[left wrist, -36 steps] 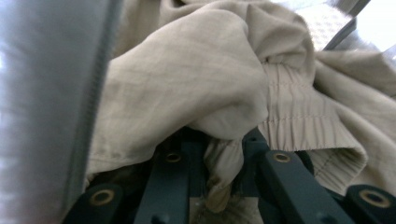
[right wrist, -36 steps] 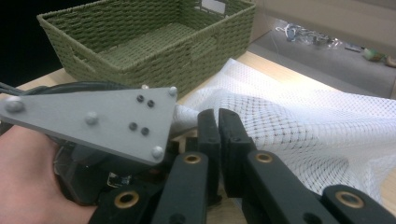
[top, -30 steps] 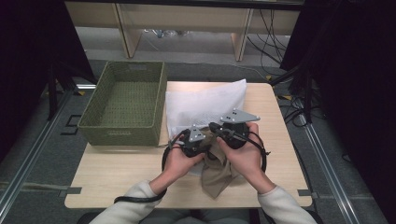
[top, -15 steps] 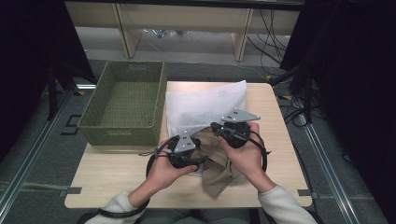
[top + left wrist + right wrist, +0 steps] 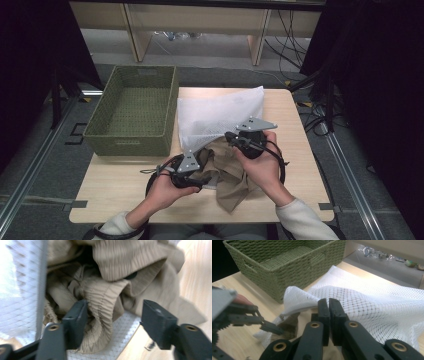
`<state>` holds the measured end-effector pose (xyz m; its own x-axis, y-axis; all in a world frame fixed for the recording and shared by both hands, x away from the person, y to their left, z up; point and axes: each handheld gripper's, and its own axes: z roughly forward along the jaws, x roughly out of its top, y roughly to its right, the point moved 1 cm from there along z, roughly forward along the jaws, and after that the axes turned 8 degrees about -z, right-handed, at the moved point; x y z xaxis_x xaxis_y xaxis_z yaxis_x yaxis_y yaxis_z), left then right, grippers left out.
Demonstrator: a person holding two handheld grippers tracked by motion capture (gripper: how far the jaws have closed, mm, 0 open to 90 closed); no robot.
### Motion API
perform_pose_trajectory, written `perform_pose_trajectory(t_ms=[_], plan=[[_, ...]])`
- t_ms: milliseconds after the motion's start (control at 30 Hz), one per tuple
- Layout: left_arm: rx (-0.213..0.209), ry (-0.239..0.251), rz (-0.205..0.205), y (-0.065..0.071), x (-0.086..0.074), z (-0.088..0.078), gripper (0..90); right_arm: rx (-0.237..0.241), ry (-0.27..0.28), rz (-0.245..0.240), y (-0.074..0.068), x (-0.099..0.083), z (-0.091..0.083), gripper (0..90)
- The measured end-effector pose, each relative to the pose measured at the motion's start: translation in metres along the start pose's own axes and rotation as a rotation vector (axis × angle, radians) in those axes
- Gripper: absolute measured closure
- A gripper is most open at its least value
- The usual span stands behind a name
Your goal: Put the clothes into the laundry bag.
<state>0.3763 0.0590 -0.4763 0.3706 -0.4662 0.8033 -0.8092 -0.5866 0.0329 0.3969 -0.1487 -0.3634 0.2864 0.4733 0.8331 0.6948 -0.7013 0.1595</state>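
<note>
A white mesh bag lies on the wooden table with a tan garment spilling out of its near opening. My right gripper is shut on the bag's upper edge and holds it raised; in the right gripper view the jaws meet against the mesh bag. My left gripper sits low at the opening and is open. Its jaws opened wide and have just been closing slightly. In the left gripper view they straddle a ribbed fold of the tan garment, gap on the right side.
A green woven basket stands at the table's left, close beside the bag, and its wall rises ahead of the right gripper. Bare tabletop lies in front of the basket. Shelving legs and cables are on the floor beyond the table.
My left gripper has drawn away from the right one, to the left and toward the person, and its jaws now stand wide. The right gripper has held still.
</note>
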Motion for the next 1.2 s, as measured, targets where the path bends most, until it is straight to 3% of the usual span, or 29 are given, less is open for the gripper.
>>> perform_pose_trajectory(t_ms=[67, 100, 167, 200, 367, 433, 533, 633, 767, 867, 967, 1000, 1067, 1100, 1200], plan=[[0.0, -0.015, 0.004, 0.0, -0.002, 0.008, 40.7, -0.005, -0.004, 0.02, -0.001, -0.001, 0.0, 89.3], [-0.003, -0.026, 0.008, 0.0, -0.002, 0.011, 42.4, -0.004, -0.003, 0.003, 0.0, -0.001, 0.0, 89.2], [0.02, -0.04, 0.014, -0.001, -0.003, 0.016, 46.0, -0.009, -0.006, -0.006, 0.0, -0.001, -0.001, 89.2], [0.026, -0.051, 0.009, -0.001, -0.004, 0.019, 47.5, -0.003, -0.009, 0.014, -0.001, -0.001, -0.001, 89.2], [0.067, -0.065, 0.025, -0.001, -0.005, 0.028, 59.8, -0.009, -0.01, -0.003, -0.001, 0.0, -0.001, 89.2], [0.085, -0.064, 0.022, -0.002, -0.004, 0.029, 69.2, 0.006, -0.001, -0.012, -0.001, -0.001, 0.002, 89.2], [0.07, -0.053, -0.027, -0.004, -0.003, 0.03, 78.7, 0.006, -0.016, 0.002, -0.003, -0.001, 0.002, 89.3], [0.06, 0.005, -0.08, -0.004, -0.001, 0.027, 84.8, 0.007, -0.016, 0.0, -0.004, -0.001, 0.001, 89.3], [0.009, 0.073, -0.152, -0.004, 0.008, 0.022, 85.5, 0.012, 0.001, -0.006, -0.007, 0.002, -0.001, 89.3], [-0.02, 0.131, -0.176, -0.003, 0.02, 0.017, 85.7, 0.02, 0.016, -0.02, -0.01, 0.006, -0.006, 89.3], [-0.02, 0.184, -0.185, -0.002, 0.034, 0.012, 85.9, 0.024, 0.033, -0.022, -0.014, 0.01, -0.011, 89.3], [-0.021, 0.205, -0.156, -0.005, 0.039, 0.01, 85.9, 0.027, 0.042, -0.023, -0.016, 0.012, -0.013, 89.3], [-0.017, 0.215, -0.218, -0.003, 0.046, 0.004, 85.9, 0.026, 0.055, -0.037, -0.018, 0.014, -0.016, 89.3], [-0.016, 0.242, -0.215, -0.004, 0.052, 0.001, 86.0, 0.035, 0.06, -0.022, -0.019, 0.015, -0.018, 89.3], [0.004, 0.293, -0.195, -0.009, 0.065, -0.009, 86.1, 0.031, 0.083, -0.049, -0.022, 0.019, -0.024, 89.3]])
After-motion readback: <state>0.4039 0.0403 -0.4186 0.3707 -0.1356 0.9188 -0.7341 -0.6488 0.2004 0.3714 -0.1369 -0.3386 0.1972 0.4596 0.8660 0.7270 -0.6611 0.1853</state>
